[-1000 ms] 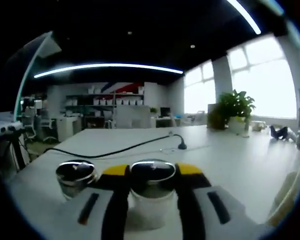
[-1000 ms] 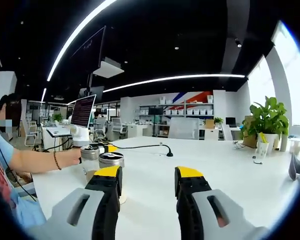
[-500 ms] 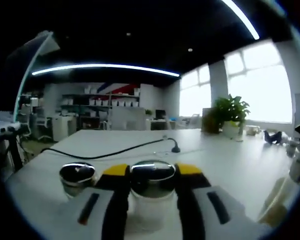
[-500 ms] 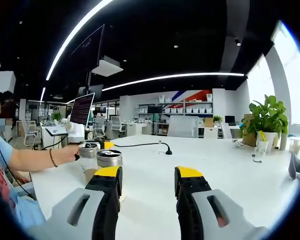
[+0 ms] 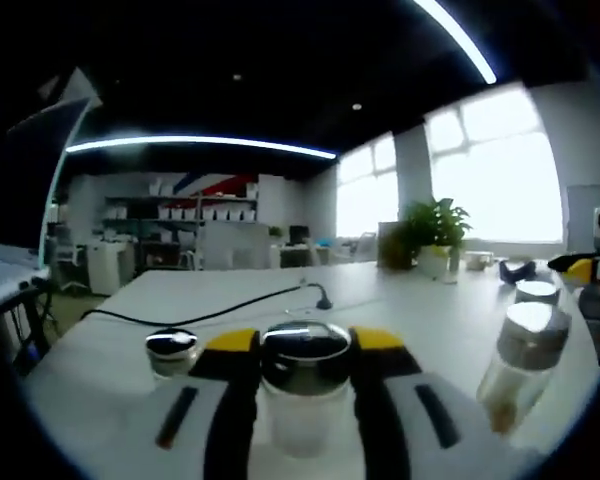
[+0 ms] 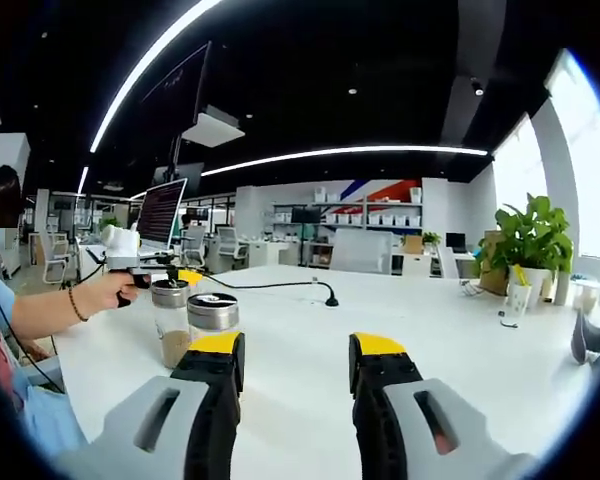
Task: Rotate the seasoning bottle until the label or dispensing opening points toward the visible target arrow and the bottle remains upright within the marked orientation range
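Note:
A clear seasoning bottle (image 5: 302, 385) with a shiny metal cap sits between the yellow-tipped jaws of my left gripper (image 5: 302, 345), which is shut on it. The bottle stands upright over the white table (image 5: 400, 305). A second capped bottle (image 5: 170, 352) is just to its left. My right gripper (image 6: 298, 350) is open above the table with nothing between its jaws. In the right gripper view, two capped bottles (image 6: 170, 320) (image 6: 212, 314) stand at the left. A person's hand (image 6: 105, 292) holds the left gripper beside them. I see no target arrow.
Two more capped bottles (image 5: 512, 365) (image 5: 536, 292) stand at the right of the left gripper view. A black cable (image 5: 230, 305) runs across the table. A potted plant (image 6: 528, 245) and small cups stand at the far right. A monitor (image 6: 162, 218) is at the back left.
The left gripper view has swung to the right, bringing two bottles in at its right side; the held bottle stays between the jaws. In the right gripper view the hand has drawn back to the left.

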A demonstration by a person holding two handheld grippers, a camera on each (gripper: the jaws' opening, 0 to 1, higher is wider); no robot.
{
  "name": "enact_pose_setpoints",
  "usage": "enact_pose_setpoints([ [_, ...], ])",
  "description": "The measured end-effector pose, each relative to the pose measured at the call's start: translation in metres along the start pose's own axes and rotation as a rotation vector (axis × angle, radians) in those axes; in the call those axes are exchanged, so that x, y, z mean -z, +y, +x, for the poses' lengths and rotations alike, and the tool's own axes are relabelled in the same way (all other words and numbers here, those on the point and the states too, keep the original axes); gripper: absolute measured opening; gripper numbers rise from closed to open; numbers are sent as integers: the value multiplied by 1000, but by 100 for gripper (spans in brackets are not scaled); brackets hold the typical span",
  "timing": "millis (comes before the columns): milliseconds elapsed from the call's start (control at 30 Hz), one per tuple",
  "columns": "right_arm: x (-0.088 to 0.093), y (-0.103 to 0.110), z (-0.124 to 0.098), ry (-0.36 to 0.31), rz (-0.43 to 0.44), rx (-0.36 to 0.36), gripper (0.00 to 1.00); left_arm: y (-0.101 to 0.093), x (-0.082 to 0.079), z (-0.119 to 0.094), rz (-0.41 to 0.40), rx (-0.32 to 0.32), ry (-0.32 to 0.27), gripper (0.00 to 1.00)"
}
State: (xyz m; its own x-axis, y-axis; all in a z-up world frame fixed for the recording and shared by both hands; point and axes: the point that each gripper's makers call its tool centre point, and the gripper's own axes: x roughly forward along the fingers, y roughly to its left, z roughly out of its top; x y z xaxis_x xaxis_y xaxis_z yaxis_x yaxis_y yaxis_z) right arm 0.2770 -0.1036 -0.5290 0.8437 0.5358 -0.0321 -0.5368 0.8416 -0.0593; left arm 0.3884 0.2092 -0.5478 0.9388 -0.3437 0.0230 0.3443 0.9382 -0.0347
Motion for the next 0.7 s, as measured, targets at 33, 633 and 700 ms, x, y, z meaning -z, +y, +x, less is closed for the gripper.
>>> enact_pose_setpoints([
  [33,0,0,0,1,-1,1,42,-1,-1,-3,-4,3,0,36],
  [633,2,1,-2,4,-1,-4,42,-43,-6,-62,11,56,-17,36],
  [700,1,0,-3,3,-8,1,42,-45,0,-64,22,53,-7,36],
])
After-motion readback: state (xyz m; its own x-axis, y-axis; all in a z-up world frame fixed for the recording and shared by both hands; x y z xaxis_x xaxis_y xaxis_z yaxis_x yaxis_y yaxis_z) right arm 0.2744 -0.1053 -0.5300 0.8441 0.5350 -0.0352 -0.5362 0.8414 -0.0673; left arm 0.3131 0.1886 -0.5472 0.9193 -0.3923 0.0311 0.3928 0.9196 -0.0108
